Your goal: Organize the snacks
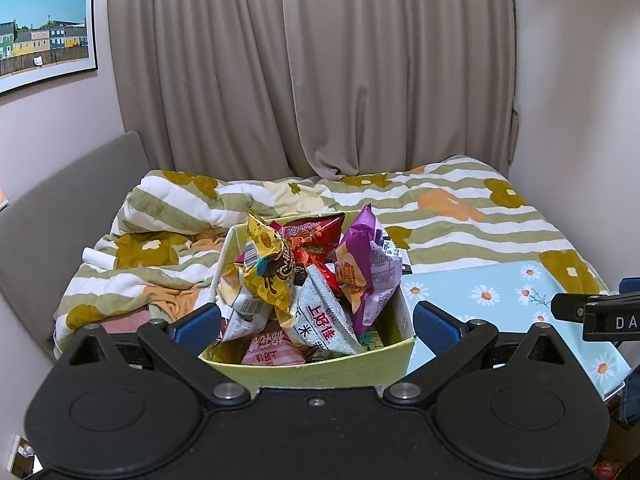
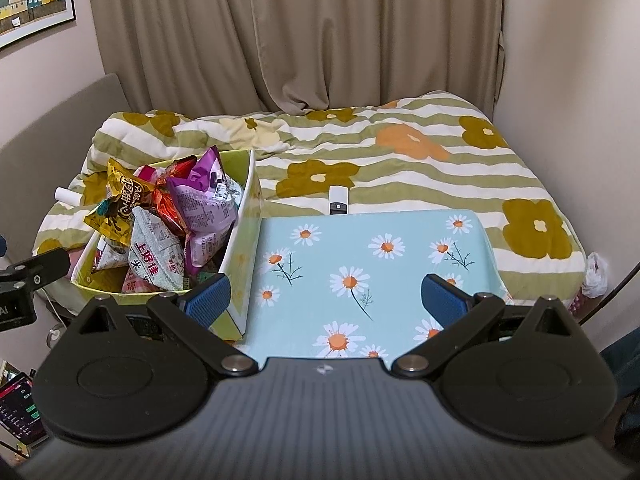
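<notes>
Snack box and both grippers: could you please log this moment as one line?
left gripper: open, facing snack box | right gripper: open, over daisy mat | snacks: piled in box | nothing held

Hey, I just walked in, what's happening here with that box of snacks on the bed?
A person is holding a two-finger gripper in each hand over a bed. The left gripper is open and lined up with a yellow-green box heaped with snack bags, a gold bag and a purple bag on top. The right gripper is open too, over a bare daisy-print surface beside the box. Neither holds anything, and no snack has been laid out yet.
</notes>
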A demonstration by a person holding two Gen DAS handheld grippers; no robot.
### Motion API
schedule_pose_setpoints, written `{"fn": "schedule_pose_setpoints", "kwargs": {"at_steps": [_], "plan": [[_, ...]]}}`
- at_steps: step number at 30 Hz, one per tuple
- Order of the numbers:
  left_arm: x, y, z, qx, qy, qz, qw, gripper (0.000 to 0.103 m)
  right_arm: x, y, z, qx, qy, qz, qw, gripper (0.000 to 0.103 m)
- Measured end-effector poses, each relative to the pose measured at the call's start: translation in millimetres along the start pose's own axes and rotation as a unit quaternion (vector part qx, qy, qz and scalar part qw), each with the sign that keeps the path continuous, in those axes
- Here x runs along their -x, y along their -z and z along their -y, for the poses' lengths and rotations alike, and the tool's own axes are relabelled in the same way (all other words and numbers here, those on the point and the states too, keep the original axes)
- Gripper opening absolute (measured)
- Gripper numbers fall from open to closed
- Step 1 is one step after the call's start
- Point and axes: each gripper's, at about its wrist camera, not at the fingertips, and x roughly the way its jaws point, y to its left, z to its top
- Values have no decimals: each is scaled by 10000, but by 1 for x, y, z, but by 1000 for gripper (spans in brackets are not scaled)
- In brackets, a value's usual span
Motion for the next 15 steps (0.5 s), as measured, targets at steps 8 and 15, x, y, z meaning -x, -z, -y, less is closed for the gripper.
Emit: {"fn": "schedule_pose_setpoints", "kwargs": {"at_steps": [8, 15], "plan": [[0, 0, -5, -5, 11, -17, 10000, 103, 0, 0, 0, -8, -11, -2, 10000, 103], [-1, 1, -8, -32, 16, 16, 10000, 103, -2, 1, -2, -6, -3, -1, 10000, 103]]}}
